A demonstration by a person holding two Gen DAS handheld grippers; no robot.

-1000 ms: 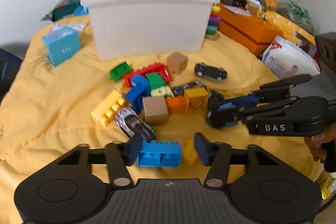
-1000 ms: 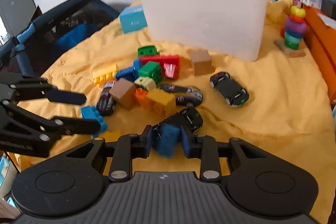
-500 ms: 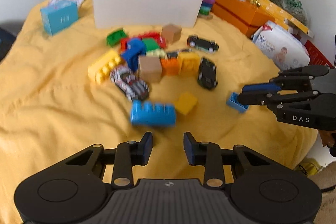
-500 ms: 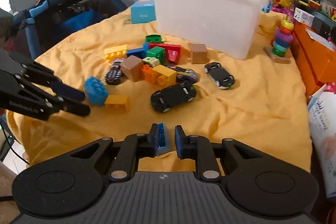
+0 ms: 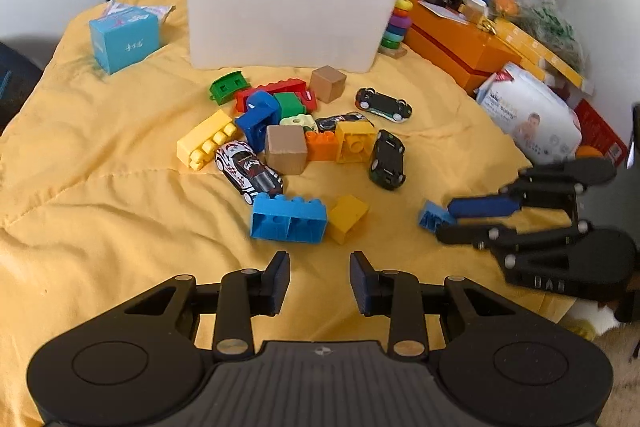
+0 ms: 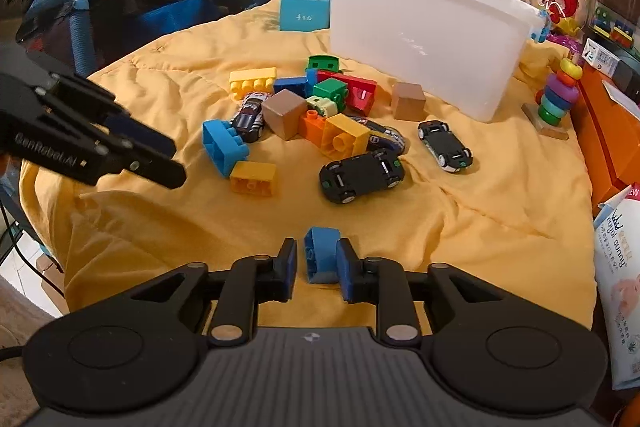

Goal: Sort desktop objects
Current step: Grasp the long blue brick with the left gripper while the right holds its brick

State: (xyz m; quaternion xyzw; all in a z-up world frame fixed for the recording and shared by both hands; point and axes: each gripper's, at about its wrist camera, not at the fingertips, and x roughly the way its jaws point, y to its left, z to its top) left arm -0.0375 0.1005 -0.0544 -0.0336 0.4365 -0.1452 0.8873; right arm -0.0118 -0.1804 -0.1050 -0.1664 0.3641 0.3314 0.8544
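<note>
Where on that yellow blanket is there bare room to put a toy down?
Bare blanket lies left of the long yellow brick, and right of the upturned black car. It is crowded before the white bin.

A home, likely a child's play corner: a yellow quilt (image 5: 100,187) strewn with toy blocks (image 5: 289,218) and toy cars (image 5: 386,159), a ring stacker (image 6: 557,99), a diaper pack (image 5: 532,115) and a playpen (image 6: 132,7).

Around the white bin (image 5: 288,15): four toy cars (image 5: 386,159), two wooden cubes (image 5: 286,149), and about twelve plastic bricks (image 5: 289,219): three yellow, four blue, two green, one red, one orange, one pale. Two hand-held grippers (image 5: 319,275).
</note>
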